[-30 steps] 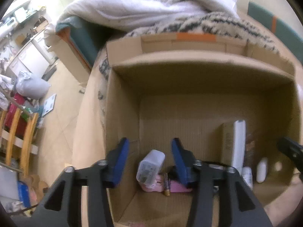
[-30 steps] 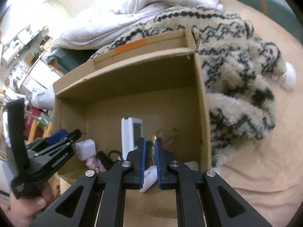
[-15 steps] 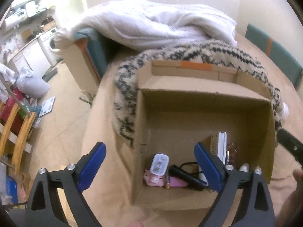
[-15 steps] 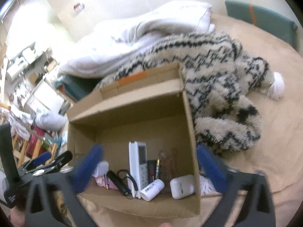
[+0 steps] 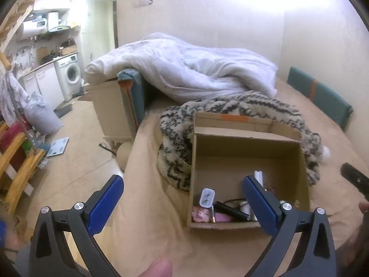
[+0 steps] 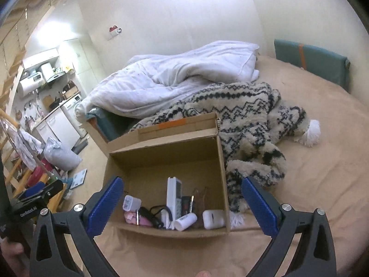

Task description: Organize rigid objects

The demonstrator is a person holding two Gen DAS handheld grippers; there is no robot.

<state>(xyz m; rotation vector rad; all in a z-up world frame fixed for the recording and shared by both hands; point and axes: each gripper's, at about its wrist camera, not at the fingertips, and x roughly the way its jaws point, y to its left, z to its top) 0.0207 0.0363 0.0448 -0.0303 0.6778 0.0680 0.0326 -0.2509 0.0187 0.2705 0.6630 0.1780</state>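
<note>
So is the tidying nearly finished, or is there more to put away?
It looks nearly done. The brown cardboard box already holds the white remote control, white cylindrical bottle, white rounded case and pink item. Nothing is in hand: the left gripper and right gripper are open and empty. No loose items show on the tan bedsheet.
</note>
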